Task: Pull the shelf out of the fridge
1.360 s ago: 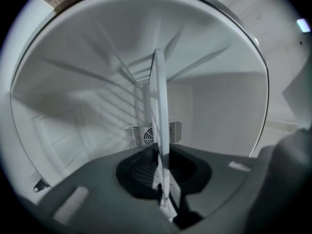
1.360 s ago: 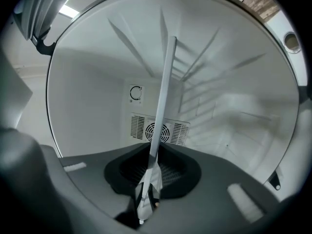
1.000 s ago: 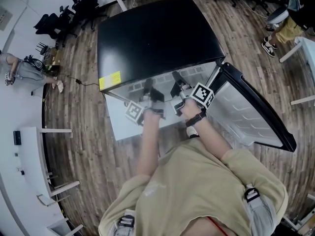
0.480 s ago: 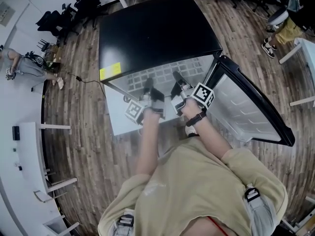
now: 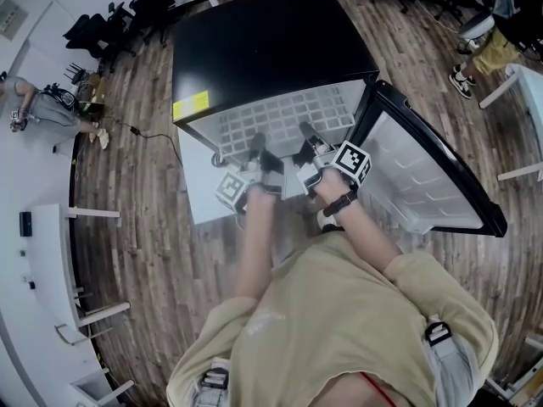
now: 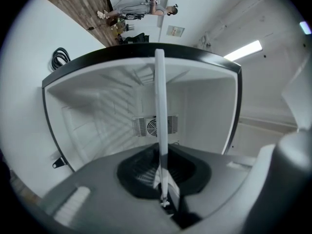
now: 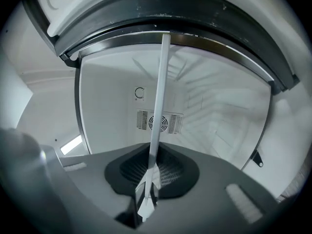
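1. At the far left of the head view, a person (image 5: 36, 113) stands on the wood floor (image 5: 144, 227) near some dark chairs (image 5: 89, 36), well apart from the fridge.
2. The black fridge (image 5: 263, 49) fills the upper middle, with a yellow label (image 5: 191, 106) at its front left corner.
3. My left gripper (image 5: 254, 153) is pinched onto the front edge of the shelf (image 5: 280, 119). In the left gripper view I see the shelf (image 6: 160, 106) edge-on, a thin white strip running out from between the closed jaws of that gripper (image 6: 163, 179). The fan grille (image 6: 155, 126) sits on the back wall behind it.
4. The shelf, a white grid, sticks partway out of the fridge's open front, with its rear under the black top.
5. My right gripper (image 5: 307, 140), just beside the left one, clamps the same front edge. In the right gripper view the strip (image 7: 158, 106) is nipped between that gripper's (image 7: 148, 184) jaws, and the grille (image 7: 159, 122) shows behind.
6. The door (image 5: 424, 185) is swung open to the right, showing its white inner liner.
7. At the top right I can see a second person's legs (image 5: 479, 49).
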A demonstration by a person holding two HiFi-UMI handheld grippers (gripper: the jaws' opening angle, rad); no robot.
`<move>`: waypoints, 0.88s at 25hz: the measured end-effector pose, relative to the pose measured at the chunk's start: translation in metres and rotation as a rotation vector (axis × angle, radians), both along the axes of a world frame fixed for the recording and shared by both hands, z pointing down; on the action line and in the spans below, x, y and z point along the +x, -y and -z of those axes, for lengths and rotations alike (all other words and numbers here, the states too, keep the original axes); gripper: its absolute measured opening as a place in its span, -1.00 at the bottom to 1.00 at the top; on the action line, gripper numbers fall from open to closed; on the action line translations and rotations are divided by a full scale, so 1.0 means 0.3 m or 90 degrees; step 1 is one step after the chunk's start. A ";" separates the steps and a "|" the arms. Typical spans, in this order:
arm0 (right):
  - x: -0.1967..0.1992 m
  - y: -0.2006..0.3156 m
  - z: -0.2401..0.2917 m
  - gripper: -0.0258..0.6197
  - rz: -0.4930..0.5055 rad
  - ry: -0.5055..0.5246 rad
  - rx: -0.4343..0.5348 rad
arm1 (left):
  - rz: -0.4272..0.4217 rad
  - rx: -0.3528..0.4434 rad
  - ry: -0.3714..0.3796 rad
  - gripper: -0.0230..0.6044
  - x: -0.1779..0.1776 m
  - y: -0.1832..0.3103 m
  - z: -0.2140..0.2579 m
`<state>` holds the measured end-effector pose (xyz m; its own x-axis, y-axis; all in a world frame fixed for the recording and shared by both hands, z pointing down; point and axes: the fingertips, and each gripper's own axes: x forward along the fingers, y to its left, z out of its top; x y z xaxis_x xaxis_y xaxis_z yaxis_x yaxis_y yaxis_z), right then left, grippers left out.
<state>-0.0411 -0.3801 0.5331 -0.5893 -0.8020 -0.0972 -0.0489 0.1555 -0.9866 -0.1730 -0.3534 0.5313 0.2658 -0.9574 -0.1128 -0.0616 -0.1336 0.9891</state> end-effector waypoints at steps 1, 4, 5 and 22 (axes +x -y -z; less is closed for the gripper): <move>0.001 -0.013 -0.001 -0.81 0.000 0.000 -0.002 | -0.001 0.004 0.005 -0.84 0.001 -0.011 0.002; 0.008 -0.045 -0.008 -0.81 0.000 0.000 -0.005 | 0.001 0.009 0.010 -0.84 0.002 -0.041 -0.007; 0.010 -0.055 -0.009 -0.81 0.000 0.000 -0.006 | 0.001 0.009 0.011 -0.84 0.002 -0.050 -0.010; 0.044 -0.197 0.000 -0.82 -0.010 0.015 -0.029 | -0.043 0.000 0.001 -0.84 0.040 -0.191 0.012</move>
